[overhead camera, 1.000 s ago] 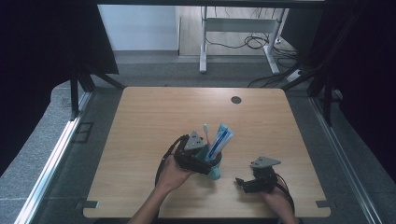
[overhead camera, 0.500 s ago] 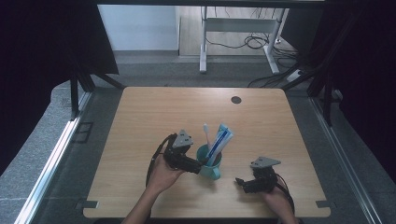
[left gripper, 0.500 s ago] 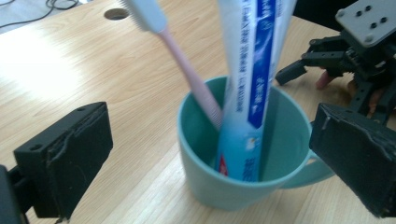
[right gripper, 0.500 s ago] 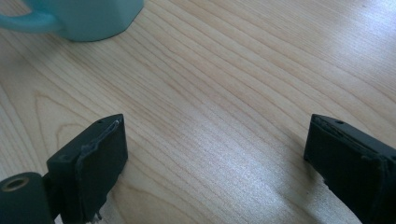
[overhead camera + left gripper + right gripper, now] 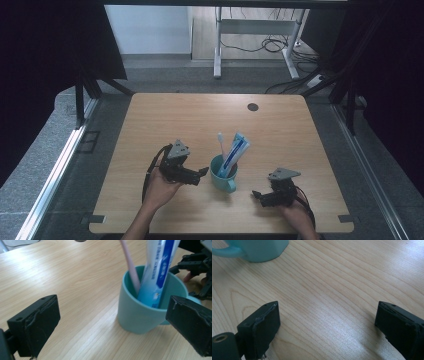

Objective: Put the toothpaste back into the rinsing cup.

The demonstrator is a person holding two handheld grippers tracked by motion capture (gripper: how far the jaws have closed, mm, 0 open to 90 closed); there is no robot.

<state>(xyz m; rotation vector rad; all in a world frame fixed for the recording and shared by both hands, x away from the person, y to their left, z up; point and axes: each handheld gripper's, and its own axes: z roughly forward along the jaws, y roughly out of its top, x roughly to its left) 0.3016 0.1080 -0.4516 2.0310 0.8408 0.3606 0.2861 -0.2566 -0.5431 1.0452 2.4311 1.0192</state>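
Observation:
A teal cup (image 5: 223, 175) stands near the table's front middle and holds a pink toothbrush (image 5: 220, 142) and a blue-and-white toothpaste tube (image 5: 236, 150). My left gripper (image 5: 202, 172) lies just left of the cup, open; its jaws have just been opening and nothing is between them. In the left gripper view (image 5: 113, 325) the cup (image 5: 147, 312), toothbrush (image 5: 131, 267) and tube (image 5: 157, 270) stand close ahead, a little beyond the pads. My right gripper (image 5: 257, 195) rests open right of the cup, over bare wood (image 5: 329, 327); the cup's base and handle (image 5: 262, 247) show at upper left.
The wooden table (image 5: 200, 120) has a dark cable hole (image 5: 252, 106) at its far side. Beyond the table stands a white desk frame (image 5: 217, 50) with cables on the floor. The person's right hand and gripper (image 5: 197, 265) lie behind the cup in the left gripper view.
My left gripper has drawn back leftward from the cup, which stays in place with the toothbrush and tube in it. The right gripper has not moved.

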